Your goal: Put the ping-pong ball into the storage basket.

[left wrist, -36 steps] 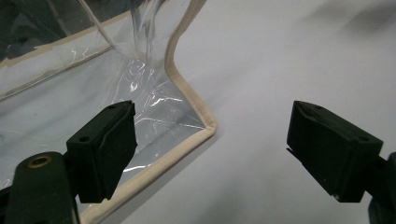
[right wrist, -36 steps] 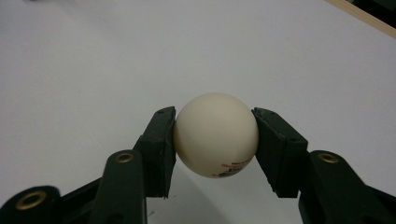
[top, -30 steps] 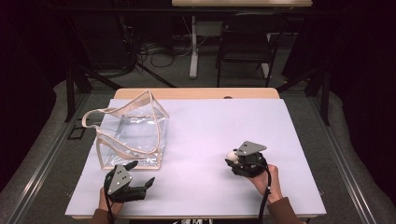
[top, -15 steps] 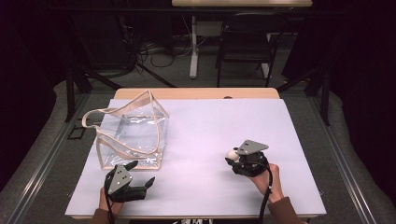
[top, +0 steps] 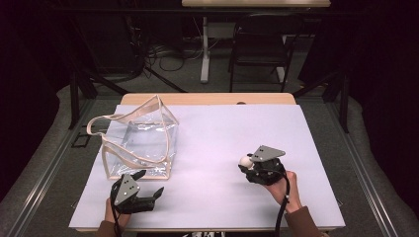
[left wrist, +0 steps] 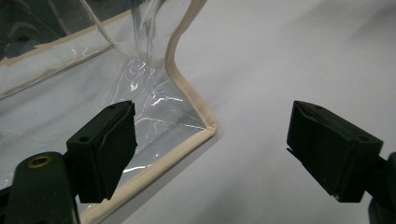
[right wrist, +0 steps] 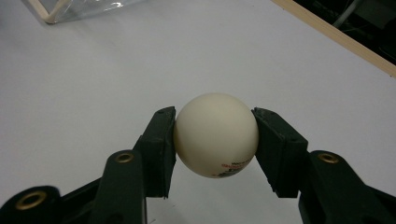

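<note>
A white ball [right wrist: 215, 135] with small red print sits pinched between the two black jaws of my right gripper [right wrist: 215, 140], which is shut on it. From above, the ball [top: 245, 160] shows at the tip of the right gripper [top: 249, 165], right of the table's centre. A clear plastic bag [top: 141, 140] with beige trim and handles stands at the left. My left gripper [top: 148, 190] lies just below the bag's near corner, jaws wide open. In the left gripper view the bag's bottom corner [left wrist: 205, 126] lies between and ahead of the open left gripper [left wrist: 210, 149].
A white sheet [top: 212, 128] covers the table; a strip of wooden edge [top: 207, 98] shows at the far side. A chair [top: 262, 44] and table legs with cables stand on the floor beyond. A hand [top: 284, 190] holds the right gripper.
The right gripper has shifted slightly with the ball in its jaws. The left gripper and the bag have stayed put.
</note>
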A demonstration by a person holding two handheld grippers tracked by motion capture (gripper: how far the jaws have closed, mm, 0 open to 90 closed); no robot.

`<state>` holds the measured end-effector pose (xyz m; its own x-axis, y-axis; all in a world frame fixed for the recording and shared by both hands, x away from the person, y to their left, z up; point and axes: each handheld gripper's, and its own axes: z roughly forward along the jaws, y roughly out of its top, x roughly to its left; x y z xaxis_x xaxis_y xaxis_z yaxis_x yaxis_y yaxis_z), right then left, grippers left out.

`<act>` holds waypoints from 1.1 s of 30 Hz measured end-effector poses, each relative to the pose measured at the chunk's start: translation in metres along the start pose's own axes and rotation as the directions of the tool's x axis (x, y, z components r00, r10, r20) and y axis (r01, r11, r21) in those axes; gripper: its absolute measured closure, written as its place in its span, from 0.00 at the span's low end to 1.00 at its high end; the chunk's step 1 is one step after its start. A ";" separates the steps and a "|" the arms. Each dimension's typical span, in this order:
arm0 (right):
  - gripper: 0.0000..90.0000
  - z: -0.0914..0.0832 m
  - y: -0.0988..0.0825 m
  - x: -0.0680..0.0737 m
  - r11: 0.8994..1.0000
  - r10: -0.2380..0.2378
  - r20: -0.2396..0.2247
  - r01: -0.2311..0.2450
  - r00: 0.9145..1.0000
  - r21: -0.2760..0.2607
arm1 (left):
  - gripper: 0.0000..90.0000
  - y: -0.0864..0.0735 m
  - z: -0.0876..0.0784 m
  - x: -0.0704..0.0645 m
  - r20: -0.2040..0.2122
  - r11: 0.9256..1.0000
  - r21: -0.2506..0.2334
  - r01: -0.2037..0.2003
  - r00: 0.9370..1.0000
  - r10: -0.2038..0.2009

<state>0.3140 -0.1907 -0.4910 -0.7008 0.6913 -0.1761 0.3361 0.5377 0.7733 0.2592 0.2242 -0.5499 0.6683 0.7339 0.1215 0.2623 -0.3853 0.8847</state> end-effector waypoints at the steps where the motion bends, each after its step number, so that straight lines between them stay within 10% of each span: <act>1: 0.56 0.000 0.000 0.000 1.000 -0.001 0.000 0.001 1.000 -0.003 | 0.18 0.000 0.000 0.000 0.002 1.000 -0.001 0.000 1.000 0.000; 33: 0.56 -0.009 0.013 -0.002 1.000 -0.006 -0.008 0.006 1.000 -0.022 | 0.18 0.000 0.000 0.000 0.017 1.000 -0.013 -0.007 1.000 0.008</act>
<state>0.3142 -0.1899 -0.4745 -0.7082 0.6837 -0.1759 0.3180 0.5314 0.7852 0.2592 0.2246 -0.5495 0.6822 0.7212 0.1204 0.2481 -0.3832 0.8897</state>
